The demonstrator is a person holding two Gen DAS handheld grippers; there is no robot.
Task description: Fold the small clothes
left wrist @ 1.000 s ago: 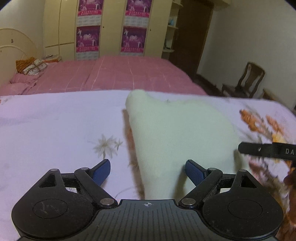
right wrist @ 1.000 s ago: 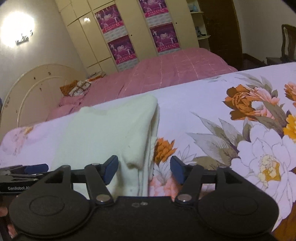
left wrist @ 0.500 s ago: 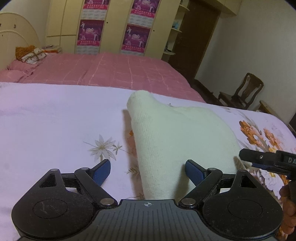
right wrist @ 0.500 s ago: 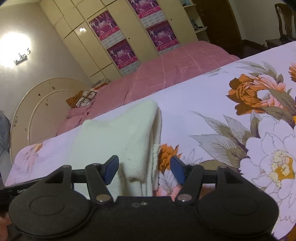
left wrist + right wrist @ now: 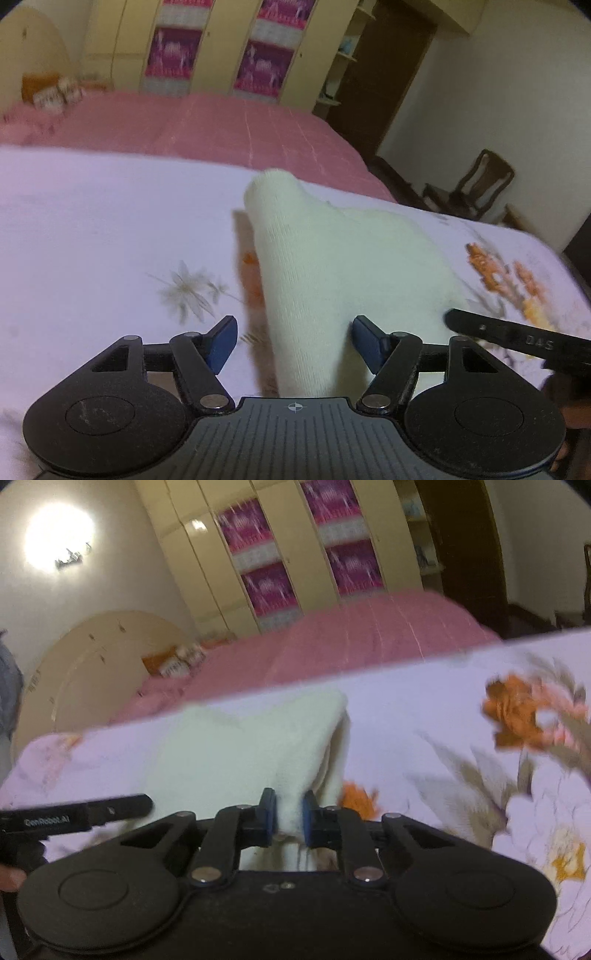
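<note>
A cream knitted garment [image 5: 351, 266] lies folded on the floral bedsheet [image 5: 92, 240], its near end running between the jaws of my left gripper [image 5: 293, 343]. Those jaws are closing; the left pad [image 5: 221, 343] still stands clear of the cloth. In the right wrist view the same garment [image 5: 251, 746] has its near right corner pinched between the blue pads of my right gripper [image 5: 289, 819], whose jaws are closing tight on it. Each gripper also shows as a black finger at the edge of the other's view.
The floral sheet [image 5: 424, 720] spreads wide on both sides of the garment. Behind it lie a pink bed [image 5: 221, 122] with a cream headboard [image 5: 92, 657], wardrobes [image 5: 221, 48] and a wooden chair [image 5: 480, 184] at the right wall.
My right gripper's jaws have come together on the garment's near corner. My left gripper's jaws have narrowed around the cloth's left fold and sunk slightly.
</note>
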